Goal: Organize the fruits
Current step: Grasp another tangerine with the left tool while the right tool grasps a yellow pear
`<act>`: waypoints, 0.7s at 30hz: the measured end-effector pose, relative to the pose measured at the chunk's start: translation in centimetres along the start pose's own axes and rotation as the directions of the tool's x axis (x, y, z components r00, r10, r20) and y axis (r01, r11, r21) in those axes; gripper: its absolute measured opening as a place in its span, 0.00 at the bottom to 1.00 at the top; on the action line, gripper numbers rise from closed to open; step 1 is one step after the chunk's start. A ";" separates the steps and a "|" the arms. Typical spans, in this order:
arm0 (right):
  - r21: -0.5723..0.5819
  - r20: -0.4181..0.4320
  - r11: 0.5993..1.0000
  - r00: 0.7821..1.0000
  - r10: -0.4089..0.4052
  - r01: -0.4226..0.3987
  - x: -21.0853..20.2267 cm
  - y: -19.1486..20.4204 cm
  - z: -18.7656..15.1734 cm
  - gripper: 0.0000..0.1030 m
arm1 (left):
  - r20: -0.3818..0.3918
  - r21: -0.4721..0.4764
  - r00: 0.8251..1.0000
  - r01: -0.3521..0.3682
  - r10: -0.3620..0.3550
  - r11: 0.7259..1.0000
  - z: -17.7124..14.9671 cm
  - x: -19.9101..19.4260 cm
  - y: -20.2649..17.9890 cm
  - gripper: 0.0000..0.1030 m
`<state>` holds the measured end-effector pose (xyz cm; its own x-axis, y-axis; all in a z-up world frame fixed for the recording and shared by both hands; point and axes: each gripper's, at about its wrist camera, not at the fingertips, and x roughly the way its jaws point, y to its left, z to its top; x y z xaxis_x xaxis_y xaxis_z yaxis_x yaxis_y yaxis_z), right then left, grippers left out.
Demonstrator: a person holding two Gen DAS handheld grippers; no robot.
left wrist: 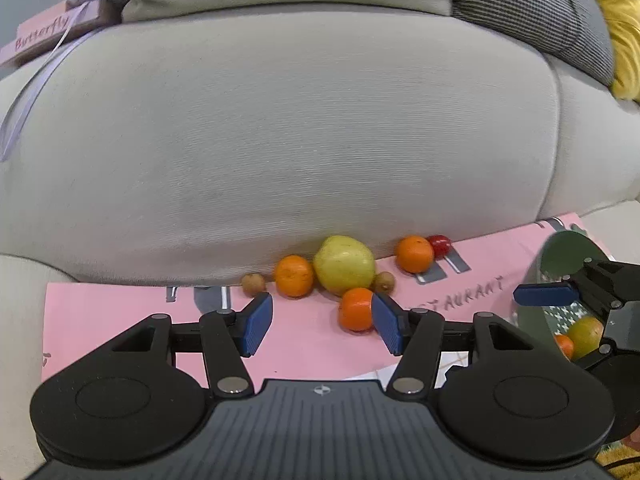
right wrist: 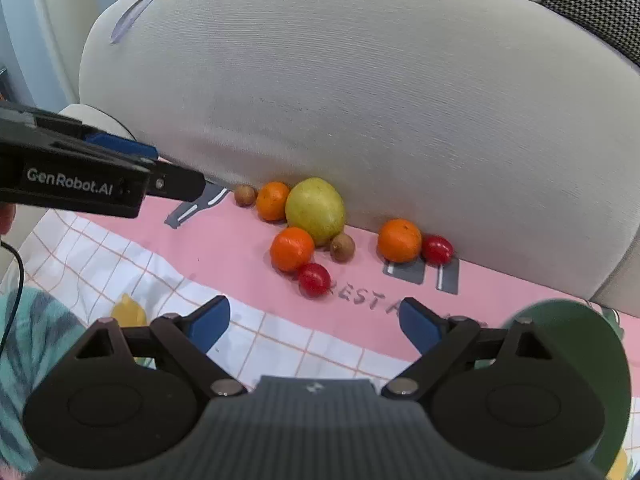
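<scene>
Fruit lies on a pink mat (right wrist: 224,248) against a beige cushion. There is a big yellow-green fruit (right wrist: 315,210), three oranges (right wrist: 273,201) (right wrist: 292,249) (right wrist: 399,240), two red tomatoes (right wrist: 314,279) (right wrist: 437,249) and two small brown fruits (right wrist: 245,195) (right wrist: 343,247). My right gripper (right wrist: 316,324) hangs open and empty in front of the pile. A green bowl (right wrist: 576,344) sits at its right side and holds fruit (left wrist: 586,334). My left gripper (left wrist: 322,322) is open and empty. One orange (left wrist: 355,309) shows just past its right pad, partly hidden.
The beige cushion (left wrist: 280,140) rises like a wall right behind the fruit. A checked cloth (right wrist: 100,264) overlaps the mat's near side. A pink book (left wrist: 44,36) lies up on the cushion at the left, with grey (left wrist: 532,12) and yellow (left wrist: 620,20) pillows at the right.
</scene>
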<state>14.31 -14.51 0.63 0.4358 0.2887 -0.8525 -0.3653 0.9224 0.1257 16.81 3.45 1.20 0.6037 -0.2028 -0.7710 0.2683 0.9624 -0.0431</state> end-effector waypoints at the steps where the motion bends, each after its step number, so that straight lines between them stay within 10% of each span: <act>1: 0.004 -0.002 1.000 1.000 -0.002 0.002 0.3 0.0 0.2 0.86 | -0.001 -0.008 1.000 -0.002 0.002 1.000 0.0 0.1 0.3 0.65; 21: 0.035 0.023 0.999 0.999 -0.024 0.023 6.3 -0.7 2.7 0.64 | -0.015 -0.116 0.998 0.064 -0.066 0.991 0.0 5.9 3.3 0.65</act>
<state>19.51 -12.63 -3.48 0.4632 0.2726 -0.8433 -0.3263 0.9371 0.1238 21.25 5.47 -3.43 0.5731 -0.2630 -0.7761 0.2175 0.9620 -0.1654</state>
